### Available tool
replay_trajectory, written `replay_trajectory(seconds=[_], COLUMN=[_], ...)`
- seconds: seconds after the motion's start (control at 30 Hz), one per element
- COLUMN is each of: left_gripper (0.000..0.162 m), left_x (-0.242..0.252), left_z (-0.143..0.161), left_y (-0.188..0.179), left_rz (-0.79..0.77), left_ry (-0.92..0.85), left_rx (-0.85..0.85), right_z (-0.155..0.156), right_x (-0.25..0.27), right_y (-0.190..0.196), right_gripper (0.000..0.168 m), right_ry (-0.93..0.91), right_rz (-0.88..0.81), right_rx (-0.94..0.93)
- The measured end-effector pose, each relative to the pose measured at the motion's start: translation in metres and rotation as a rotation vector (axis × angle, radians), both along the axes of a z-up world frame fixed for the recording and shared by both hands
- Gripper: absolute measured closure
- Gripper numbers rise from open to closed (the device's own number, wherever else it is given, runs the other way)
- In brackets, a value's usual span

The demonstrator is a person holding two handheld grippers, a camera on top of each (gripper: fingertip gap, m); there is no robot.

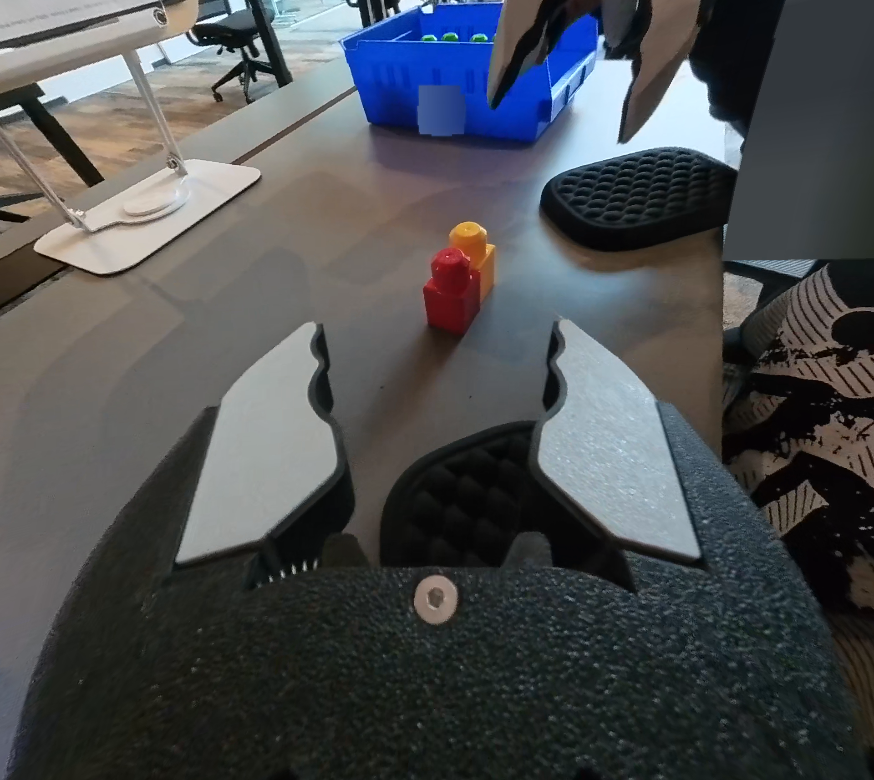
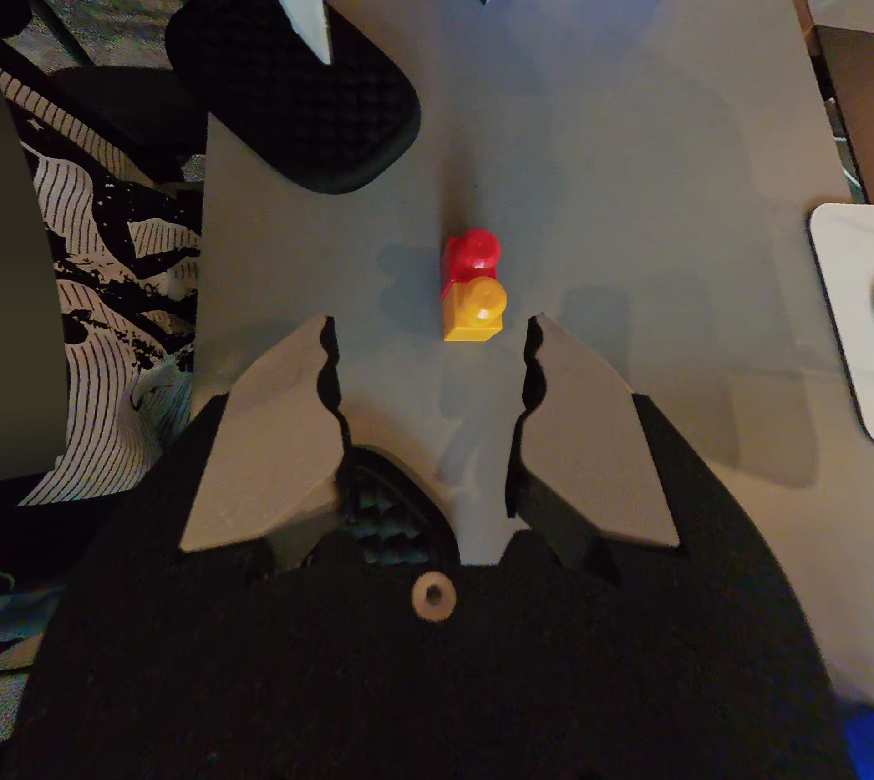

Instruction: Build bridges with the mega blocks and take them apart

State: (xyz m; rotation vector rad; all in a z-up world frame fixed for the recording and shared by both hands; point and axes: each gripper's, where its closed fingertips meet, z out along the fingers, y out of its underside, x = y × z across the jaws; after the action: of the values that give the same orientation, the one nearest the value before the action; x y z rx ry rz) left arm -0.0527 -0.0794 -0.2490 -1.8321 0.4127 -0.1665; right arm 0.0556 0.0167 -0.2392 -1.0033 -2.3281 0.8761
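Here, left tool (image 1: 437,341): spread wide, holding nothing.
Right tool (image 2: 432,332): equally wide, empty (hovering above).
Blocks: red block (image 1: 449,294) touching yellow block (image 1: 475,251) on tabletop (image 1: 284,284).

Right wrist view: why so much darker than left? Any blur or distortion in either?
Right wrist view: dim and warm-tinted, soft and noisy; the red block and yellow block stay readable on the table. Left wrist view: bright daylight, blocks sharp, a pale sheen on the table near the blue bin, the right gripper smeared. Both: strong wide-angle bending at the edges.
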Motion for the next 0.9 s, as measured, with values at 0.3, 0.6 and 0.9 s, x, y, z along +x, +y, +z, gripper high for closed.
replay_trajectory(seconds=[0.3, 0.6, 0.9], left_gripper=[0.065, 0.072, 0.099], left_x=[0.001, -0.012, -0.095], left_z=[-0.005, 0.0, 0.061], left_y=[-0.008, -0.013, -0.05], left_rz=[-0.013, 0.03, 0.244], left_ry=[0.038, 0.068, 0.19], left_rx=[-0.032, -0.011, 0.026], right_z=[-0.002, -0.006, -0.005], right_x=[-0.003, -0.008, -0.024], right_y=[-0.002, -0.003, 0.013], right_gripper=[0.092, 0.092, 0.098], right_ry=[0.0, -0.005, 0.077], right_rz=[0.004, 0.009, -0.038], right_rx=[-0.01, -0.022, -0.081])
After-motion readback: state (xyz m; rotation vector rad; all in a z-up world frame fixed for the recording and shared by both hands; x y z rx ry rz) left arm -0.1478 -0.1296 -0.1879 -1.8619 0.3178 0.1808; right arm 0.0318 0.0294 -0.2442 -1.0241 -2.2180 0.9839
